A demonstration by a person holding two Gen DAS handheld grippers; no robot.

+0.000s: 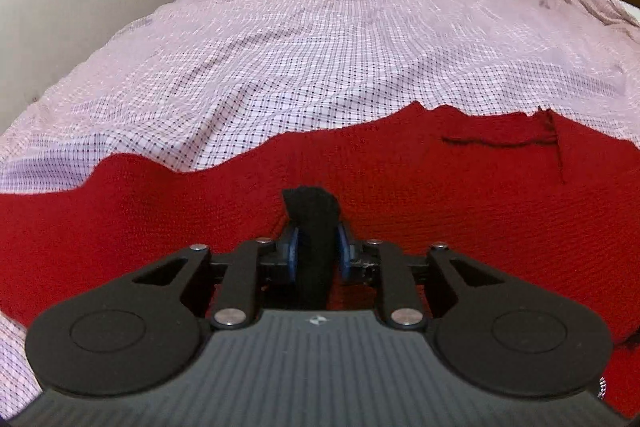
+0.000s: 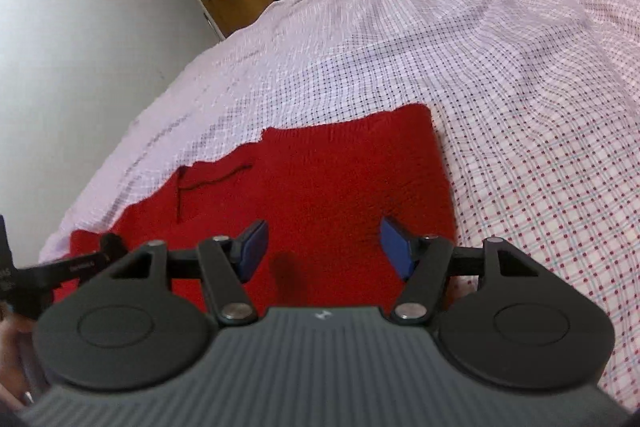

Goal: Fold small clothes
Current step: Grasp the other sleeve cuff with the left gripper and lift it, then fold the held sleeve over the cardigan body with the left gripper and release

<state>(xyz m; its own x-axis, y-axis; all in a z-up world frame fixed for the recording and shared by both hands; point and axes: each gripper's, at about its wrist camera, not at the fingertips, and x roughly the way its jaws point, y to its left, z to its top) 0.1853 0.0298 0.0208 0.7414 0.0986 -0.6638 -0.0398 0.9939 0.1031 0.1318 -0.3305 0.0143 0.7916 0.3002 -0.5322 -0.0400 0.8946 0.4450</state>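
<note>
The left gripper [image 1: 318, 251] is pinched tight on a small black piece of cloth [image 1: 314, 227], a dark strip standing up between the blue pads, and my read is that it is a sock or some similarly small garment, though the view is too close and too dark to say for sure. It hangs just above a red knitted garment [image 1: 360, 187] that lies spread flat on the near part of the bed, over the pink checked bedsheet [image 1: 320, 47]. Over on the other side, the right gripper [image 2: 322, 247] hovers with its jaws spread wide and nothing between them, poised above that same red knit [image 2: 320, 179]. Now, how will this stuff behave? The red piece looks like a chunky, loose knit: soft, floppy, light enough, no stiffness at all, so it will sag and stretch wherever it is lifted. Grippy rather than slippery, I'd judge, and the pads should bite well on a doubled edge. A corner or hem is the sensible place to take it, and the far right corner [image 2: 420, 115] sits crisp and square. Watch that loose dark thread or seam line [image 2: 208, 183] near the left edge; it could snag. The black piece is limp too, held near its middle, with both ends drooping from the pads.
</note>
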